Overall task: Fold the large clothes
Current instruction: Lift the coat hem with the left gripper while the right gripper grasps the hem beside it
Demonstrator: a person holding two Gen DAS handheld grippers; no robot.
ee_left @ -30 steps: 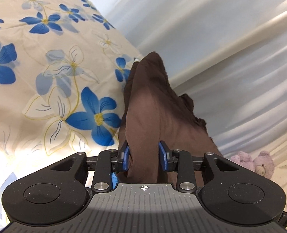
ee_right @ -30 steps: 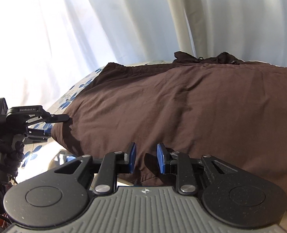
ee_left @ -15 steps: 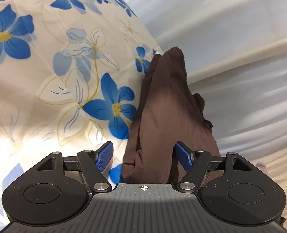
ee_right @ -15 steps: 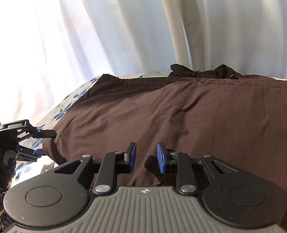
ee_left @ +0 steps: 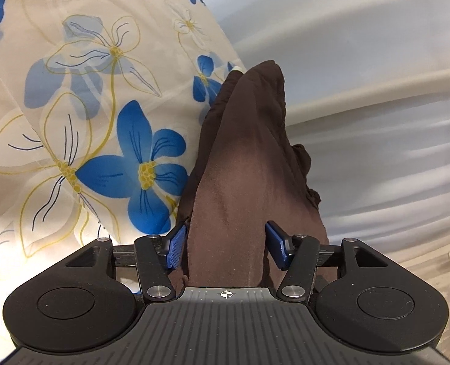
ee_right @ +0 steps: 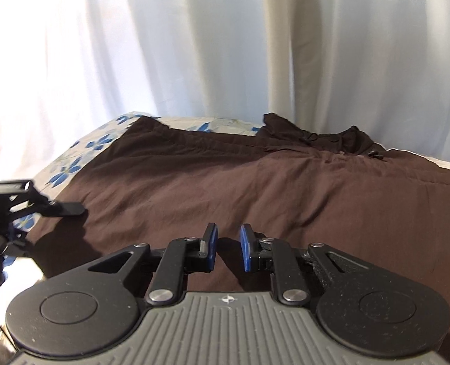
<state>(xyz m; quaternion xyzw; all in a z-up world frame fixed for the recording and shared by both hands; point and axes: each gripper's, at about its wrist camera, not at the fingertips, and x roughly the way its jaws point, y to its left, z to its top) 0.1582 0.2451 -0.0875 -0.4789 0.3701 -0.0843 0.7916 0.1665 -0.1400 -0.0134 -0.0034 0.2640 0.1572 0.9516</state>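
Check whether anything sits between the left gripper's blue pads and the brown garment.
Nothing visible does. In the left wrist view the brown garment already runs between the spread pads of the left gripper, with only the floral sheet beside it.

Backlit white curtains (ee_right: 225, 45) hang behind a blue-flowered cream bedsheet (ee_left: 88, 106).

Garment (ee_right: 255, 194): lies spread on the bedsheet (ee_right: 72, 164).
Curtain (ee_right: 225, 45): hangs behind the bed's far edge.
Left gripper (ee_left: 225, 245): at the garment's left edge; fabric between its parted fingers.
Right gripper (ee_right: 227, 248): over the garment's near edge.
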